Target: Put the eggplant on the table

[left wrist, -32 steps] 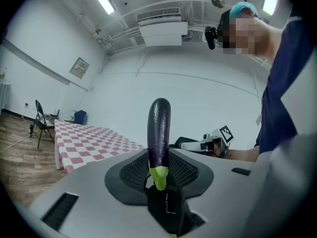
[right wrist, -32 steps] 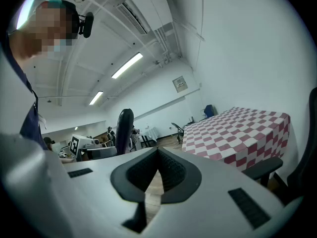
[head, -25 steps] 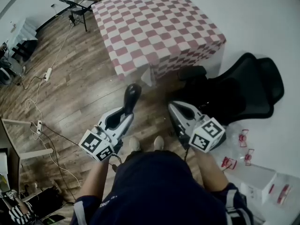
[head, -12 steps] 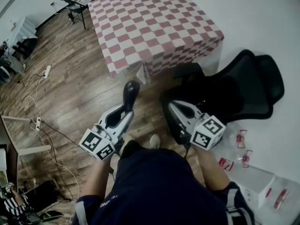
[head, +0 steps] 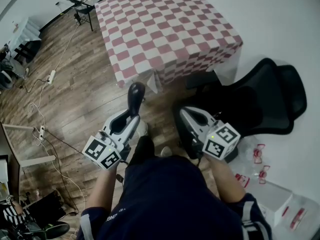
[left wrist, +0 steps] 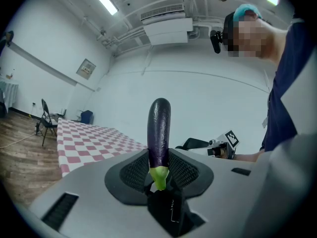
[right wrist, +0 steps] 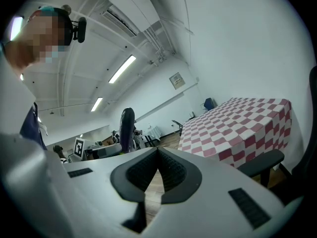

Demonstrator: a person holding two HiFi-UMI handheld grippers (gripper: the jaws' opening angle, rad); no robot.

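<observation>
A dark purple eggplant (head: 135, 96) with a green stem end (left wrist: 159, 175) stands up between the jaws of my left gripper (head: 133, 116), which is shut on its lower part. The eggplant (left wrist: 159, 128) hangs over the wooden floor, short of the table (head: 165, 29) with its red-and-white checked cloth. My right gripper (head: 184, 114) is level with the left one, on the right, above a black office chair. Its jaws meet at the tips with nothing between them (right wrist: 158, 152). The table (right wrist: 242, 123) lies ahead to its right.
The black office chair (head: 265, 99) stands right of my path, next to the table's near corner. Cables and a power strip (head: 50, 78) lie on the wooden floor at the left. Clear bags with red parts (head: 259, 153) lie at the lower right.
The person has taken a step and both grippers have drifted a little toward the table. The eggplant stays in the left gripper's jaws.
</observation>
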